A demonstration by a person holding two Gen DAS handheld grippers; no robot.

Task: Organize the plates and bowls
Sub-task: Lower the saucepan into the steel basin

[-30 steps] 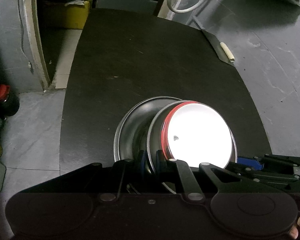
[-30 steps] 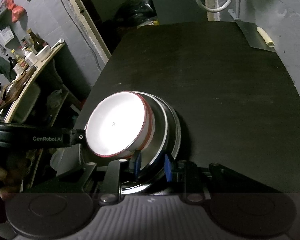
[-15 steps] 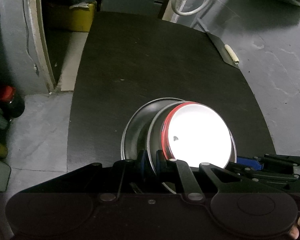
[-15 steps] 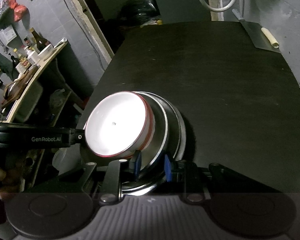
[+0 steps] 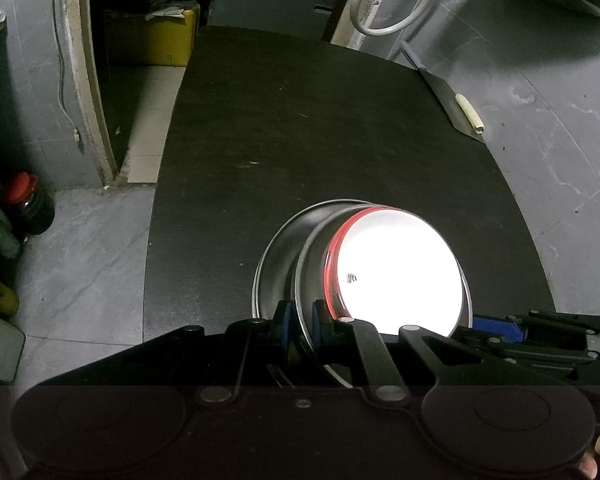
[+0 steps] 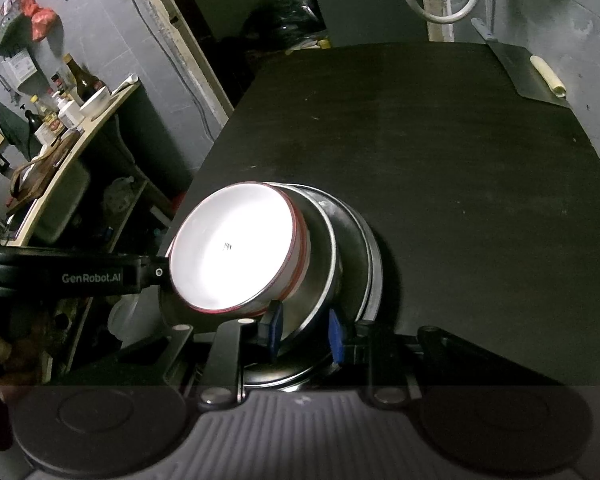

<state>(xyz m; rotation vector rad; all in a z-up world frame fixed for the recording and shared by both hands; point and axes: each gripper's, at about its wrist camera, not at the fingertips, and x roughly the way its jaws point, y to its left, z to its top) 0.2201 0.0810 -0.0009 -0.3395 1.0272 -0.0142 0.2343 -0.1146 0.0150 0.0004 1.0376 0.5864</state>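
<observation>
From my left wrist view the black table (image 5: 340, 152) spreads wide and bare from the centre of the frame up toward the top, its curved left edge dropping to grey floor and its right edge bowing out at the middle right; a flat metal scraper (image 5: 452, 100) with a pale handle lies at that upper right edge, well apart from my work. From my right wrist view the same bare top fills the centre and right, while the table's left edge runs close past the stack, and beyond it, at the far left, stands a cluttered wooden shelf (image 6: 64, 132) with bottles. The stack sits low in both frames, near the table's near edge: a white bowl (image 5: 400, 272) with a red rim, glaring bright inside, nests tilted in a steel bowl (image 5: 312, 256), which sits in a wider steel plate (image 6: 374, 264). My left gripper (image 5: 300, 322) is pinched narrow on the steel bowl's rim, one blue pad on each side of the thin wall. My right gripper (image 6: 306, 330) is clamped on the metal rims at the stack's near side, blue pads either side. In the right wrist view my left gripper's black arm reaches in from the left to the white bowl's edge.
</observation>
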